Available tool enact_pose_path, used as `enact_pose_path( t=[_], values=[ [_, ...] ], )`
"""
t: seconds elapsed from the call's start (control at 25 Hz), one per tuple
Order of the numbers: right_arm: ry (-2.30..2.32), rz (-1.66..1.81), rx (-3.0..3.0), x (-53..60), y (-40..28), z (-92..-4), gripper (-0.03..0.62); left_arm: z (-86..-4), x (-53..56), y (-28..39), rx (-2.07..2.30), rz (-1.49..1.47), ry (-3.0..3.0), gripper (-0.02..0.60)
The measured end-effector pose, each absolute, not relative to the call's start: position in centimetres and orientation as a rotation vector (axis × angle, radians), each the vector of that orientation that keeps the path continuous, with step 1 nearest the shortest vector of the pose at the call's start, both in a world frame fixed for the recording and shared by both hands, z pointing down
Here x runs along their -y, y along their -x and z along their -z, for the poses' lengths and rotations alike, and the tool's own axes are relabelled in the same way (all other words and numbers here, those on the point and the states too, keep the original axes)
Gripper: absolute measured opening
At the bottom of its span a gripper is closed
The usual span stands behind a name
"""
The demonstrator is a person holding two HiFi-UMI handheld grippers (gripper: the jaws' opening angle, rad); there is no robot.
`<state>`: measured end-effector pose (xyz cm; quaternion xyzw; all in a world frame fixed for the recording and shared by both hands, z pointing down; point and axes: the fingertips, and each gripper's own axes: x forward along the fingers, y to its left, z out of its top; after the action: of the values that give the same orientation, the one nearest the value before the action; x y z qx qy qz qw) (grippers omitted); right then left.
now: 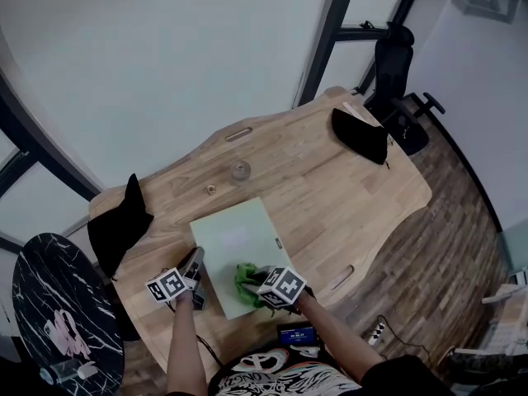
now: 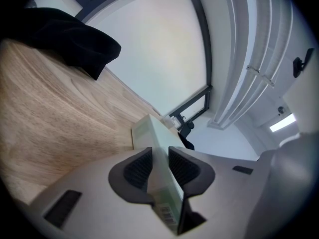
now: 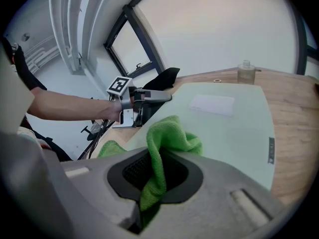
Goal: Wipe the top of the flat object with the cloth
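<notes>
Head view: cloth on flat object

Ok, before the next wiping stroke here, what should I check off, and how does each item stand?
1. Left gripper clamped on the box edge: ok.
2. Right gripper shut on the cloth: ok.
3. Cloth over the box top, at its near corner: ok.
4. Cloth pressed flat against the top: cannot tell, it is bunched.
5. Top bare ahead of the cloth: ok, only a flat label.
6. Bottle off the box, beyond its far edge: ok.
</notes>
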<state>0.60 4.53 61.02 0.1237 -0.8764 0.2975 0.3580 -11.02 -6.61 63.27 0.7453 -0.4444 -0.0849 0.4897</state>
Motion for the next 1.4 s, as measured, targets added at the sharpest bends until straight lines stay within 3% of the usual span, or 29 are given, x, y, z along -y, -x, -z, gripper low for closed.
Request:
enact_pose_path(
  t=[1.4],
  values=[
    [-0.669,-0.906,2.21,-0.5,-6.4,-61.4,0.032,-63.3,6.6,10.7,1.064,0.2,-1.814,0.103]
  ],
)
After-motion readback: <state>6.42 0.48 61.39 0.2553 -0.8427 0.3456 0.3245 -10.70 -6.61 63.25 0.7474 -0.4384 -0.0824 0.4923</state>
